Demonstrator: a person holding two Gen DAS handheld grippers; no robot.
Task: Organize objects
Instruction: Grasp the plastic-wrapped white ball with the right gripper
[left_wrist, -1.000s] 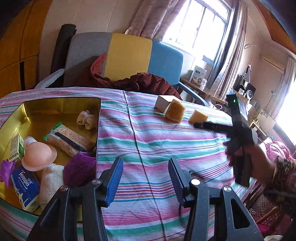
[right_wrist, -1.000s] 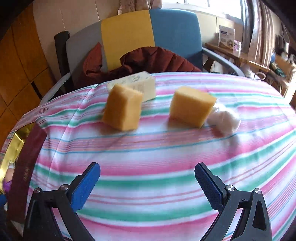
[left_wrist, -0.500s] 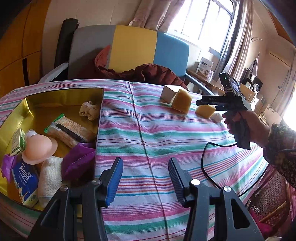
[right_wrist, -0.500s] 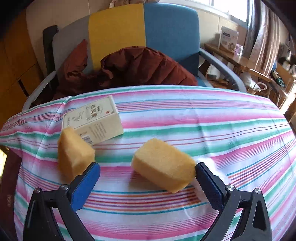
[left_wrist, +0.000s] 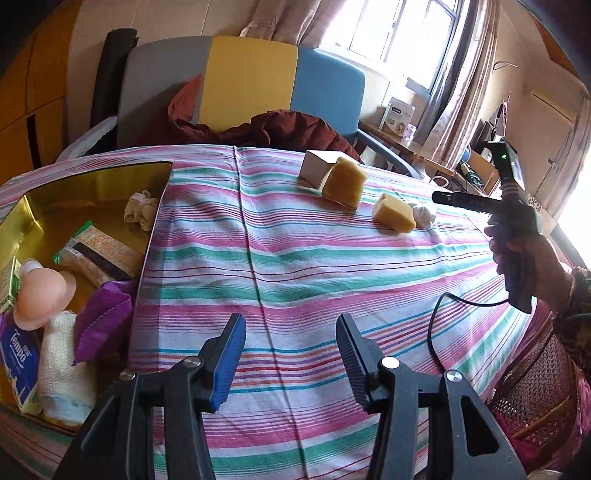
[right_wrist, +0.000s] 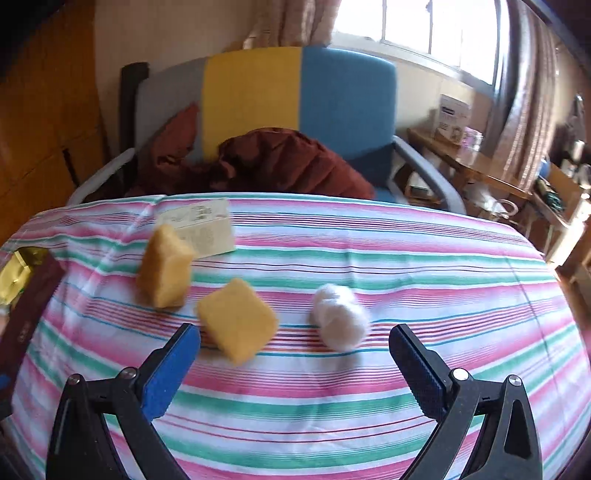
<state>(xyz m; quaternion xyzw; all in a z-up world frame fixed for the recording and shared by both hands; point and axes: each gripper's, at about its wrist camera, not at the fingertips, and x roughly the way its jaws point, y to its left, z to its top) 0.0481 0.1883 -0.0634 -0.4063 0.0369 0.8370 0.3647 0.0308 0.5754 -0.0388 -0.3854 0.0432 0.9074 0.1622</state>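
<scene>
Two yellow sponges lie on the striped tablecloth: one upright (right_wrist: 164, 266) against a white carton (right_wrist: 201, 227), one flat (right_wrist: 236, 323). A white fluffy roll (right_wrist: 340, 317) lies right of them. My right gripper (right_wrist: 293, 363) is open and empty, hovering just before the flat sponge and the roll. In the left wrist view the sponges (left_wrist: 345, 181) (left_wrist: 393, 213), carton (left_wrist: 316, 166) and roll (left_wrist: 424, 215) sit far right. My left gripper (left_wrist: 291, 354) is open and empty over the cloth, right of the gold box (left_wrist: 96, 184).
The gold box holds a tissue pack (left_wrist: 18, 358), purple cloth (left_wrist: 103, 314), a pink cup (left_wrist: 42, 295), a wrapped packet (left_wrist: 98, 254) and cloth rolls. A chair (right_wrist: 295, 103) with a dark red garment stands behind the table. A cable (left_wrist: 439, 325) trails over the right edge.
My right gripper swung right and pulled back, so the flat sponge and white roll now sit between and ahead of its fingers. My left gripper stayed nearly still, open.
</scene>
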